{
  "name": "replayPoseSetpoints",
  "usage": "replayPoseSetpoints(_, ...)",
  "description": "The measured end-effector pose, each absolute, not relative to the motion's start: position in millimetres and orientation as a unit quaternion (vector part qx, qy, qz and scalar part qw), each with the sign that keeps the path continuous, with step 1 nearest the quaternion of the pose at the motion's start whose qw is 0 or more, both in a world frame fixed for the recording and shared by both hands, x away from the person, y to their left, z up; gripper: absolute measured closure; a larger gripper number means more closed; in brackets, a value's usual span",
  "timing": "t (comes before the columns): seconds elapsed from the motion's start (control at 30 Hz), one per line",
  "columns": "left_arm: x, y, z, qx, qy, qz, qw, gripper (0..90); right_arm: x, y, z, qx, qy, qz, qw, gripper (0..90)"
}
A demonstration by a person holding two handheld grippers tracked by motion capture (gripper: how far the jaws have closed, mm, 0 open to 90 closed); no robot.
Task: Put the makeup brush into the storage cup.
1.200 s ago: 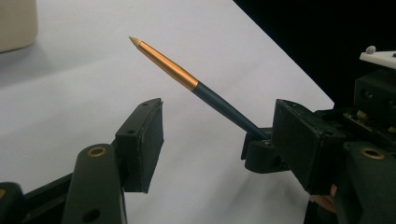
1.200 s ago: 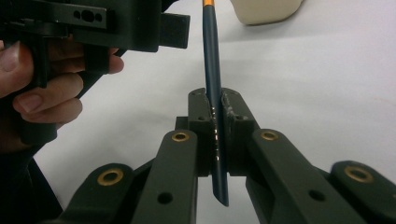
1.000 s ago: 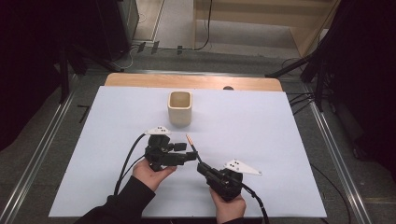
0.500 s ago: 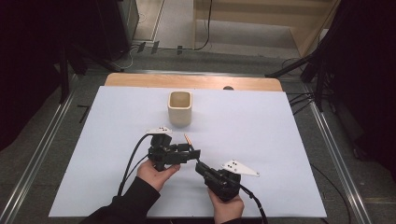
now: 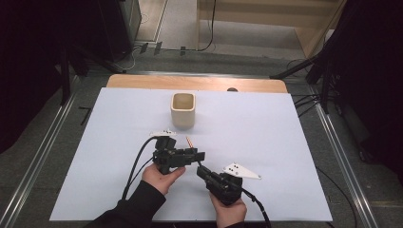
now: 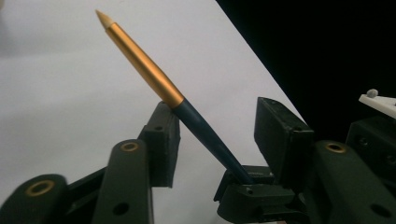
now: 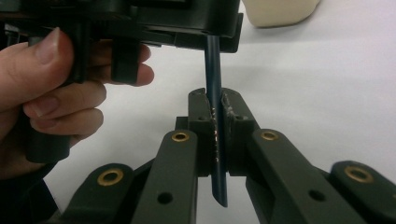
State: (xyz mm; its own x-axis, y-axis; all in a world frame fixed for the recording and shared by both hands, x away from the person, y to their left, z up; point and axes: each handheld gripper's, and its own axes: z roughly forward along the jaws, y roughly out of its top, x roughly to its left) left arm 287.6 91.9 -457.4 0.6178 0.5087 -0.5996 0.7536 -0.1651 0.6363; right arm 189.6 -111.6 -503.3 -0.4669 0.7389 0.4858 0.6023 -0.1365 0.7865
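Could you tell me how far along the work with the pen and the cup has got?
Done: the pen is off the table, clamped in the right tongs. In hand: its shaft passes between the open jaws of the left tongs, which look poised for a handover. Left, presumably: the cup looks empty, so the pen likely goes in there.

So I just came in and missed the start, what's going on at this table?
A person is working with two handheld grippers over a white table. The right gripper is shut on the dark blue end of a pen, whose gold tip points up. The left gripper has its jaws open on either side of the pen, not clamping it. A beige cup stands beyond them, apart from both.
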Motion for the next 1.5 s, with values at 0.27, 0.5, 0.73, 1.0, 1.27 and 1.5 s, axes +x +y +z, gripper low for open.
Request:
replayPoseSetpoints(0.27, 289.9, 97.4, -458.8, 0.741, 0.425, -0.14, 0.5, 70.7, 190.1, -108.7, -504.4, 0.508, 0.661, 0.549, 0.06, 84.9)
replayPoseSetpoints(0.5, 290.3, 97.5, -459.1, 0.739, 0.426, -0.15, 0.5, 76.4, 189.7, -106.5, -504.8, 0.506, 0.666, 0.545, 0.059, 84.9)
replayPoseSetpoints(0.73, 290.5, 98.1, -459.3, 0.735, 0.426, -0.164, 0.502, 79.6, 189.5, -104.2, -505.6, 0.507, 0.669, 0.541, 0.057, 84.8)
replayPoseSetpoints(1.0, 293.1, 100.1, -461.0, 0.716, 0.435, -0.202, 0.507, 83.6, 189.2, -102.2, -505.7, 0.504, 0.674, 0.538, 0.057, 84.1)
replayPoseSetpoints(1.27, 295.6, 104.2, -456.7, 0.719, 0.432, -0.199, 0.507, 83.6, 188.6, -99.6, -498.6, 0.492, 0.685, 0.532, 0.079, 61.0)
replayPoseSetpoints(1.5, 300.1, 110.9, -452.5, 0.729, 0.428, -0.189, 0.5, 83.5, 195.5, -101.4, -494.7, 0.476, 0.701, 0.529, 0.051, 40.1)
